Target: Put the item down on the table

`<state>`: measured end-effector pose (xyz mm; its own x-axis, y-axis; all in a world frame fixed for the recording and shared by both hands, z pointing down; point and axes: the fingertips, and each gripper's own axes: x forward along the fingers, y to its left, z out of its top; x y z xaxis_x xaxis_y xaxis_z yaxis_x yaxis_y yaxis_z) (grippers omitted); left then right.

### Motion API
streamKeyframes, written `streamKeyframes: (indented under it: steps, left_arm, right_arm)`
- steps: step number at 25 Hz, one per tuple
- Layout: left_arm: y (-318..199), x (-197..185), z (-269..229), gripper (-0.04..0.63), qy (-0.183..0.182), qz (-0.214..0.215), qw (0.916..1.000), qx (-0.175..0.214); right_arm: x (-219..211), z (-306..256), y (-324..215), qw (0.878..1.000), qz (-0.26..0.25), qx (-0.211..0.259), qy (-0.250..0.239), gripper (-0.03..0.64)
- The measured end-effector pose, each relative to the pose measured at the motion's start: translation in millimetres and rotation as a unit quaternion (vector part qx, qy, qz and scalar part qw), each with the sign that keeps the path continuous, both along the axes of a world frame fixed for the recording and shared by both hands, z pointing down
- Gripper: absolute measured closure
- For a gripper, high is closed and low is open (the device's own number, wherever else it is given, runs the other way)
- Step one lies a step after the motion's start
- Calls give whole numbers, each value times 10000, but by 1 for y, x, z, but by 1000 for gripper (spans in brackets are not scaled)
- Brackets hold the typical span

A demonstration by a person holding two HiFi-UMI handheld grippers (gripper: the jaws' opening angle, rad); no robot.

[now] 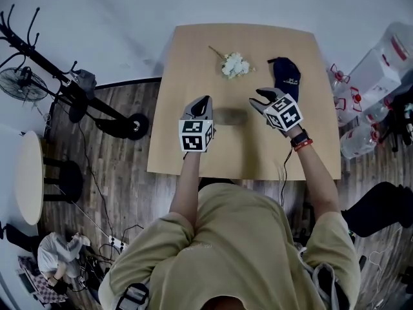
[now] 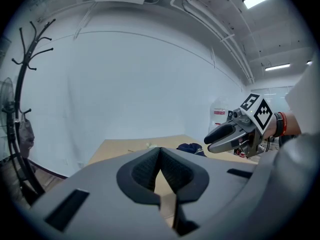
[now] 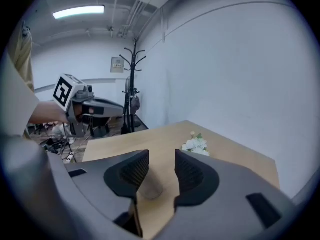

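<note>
A small grey-brown item, blurred, lies on the wooden table between my two grippers. In the right gripper view the item shows low in the gap between the jaws, resting on the table with neither pad touching it. My right gripper is partly open and holds nothing. My left gripper hovers to the left of the item, its jaws closed tip to tip with nothing between them. Each gripper sees the other: the right gripper and the left gripper.
White flowers and a dark blue cap lie at the far side of the table. A coat stand and a scooter stand left of it, and water bottles to its right.
</note>
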<state>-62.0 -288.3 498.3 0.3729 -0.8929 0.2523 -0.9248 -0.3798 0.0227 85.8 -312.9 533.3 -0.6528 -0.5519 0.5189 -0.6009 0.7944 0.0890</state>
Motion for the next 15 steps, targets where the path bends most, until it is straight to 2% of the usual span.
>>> streamKeyframes:
  steps: [3,8,15]
  left_arm:
    - [3,5,-9,572,-9,1,10000,89]
    - [5,15,-27,572,-50,10,9996,275]
    - [1,21,-44,572,-43,12,9988,490]
  right_arm:
    - [10,-19,1,9978,450,256,-410,459]
    - [31,-46,0,9867,1190,593,-936,469]
    - [42,-74,4,9687,1797,912,-1447,477]
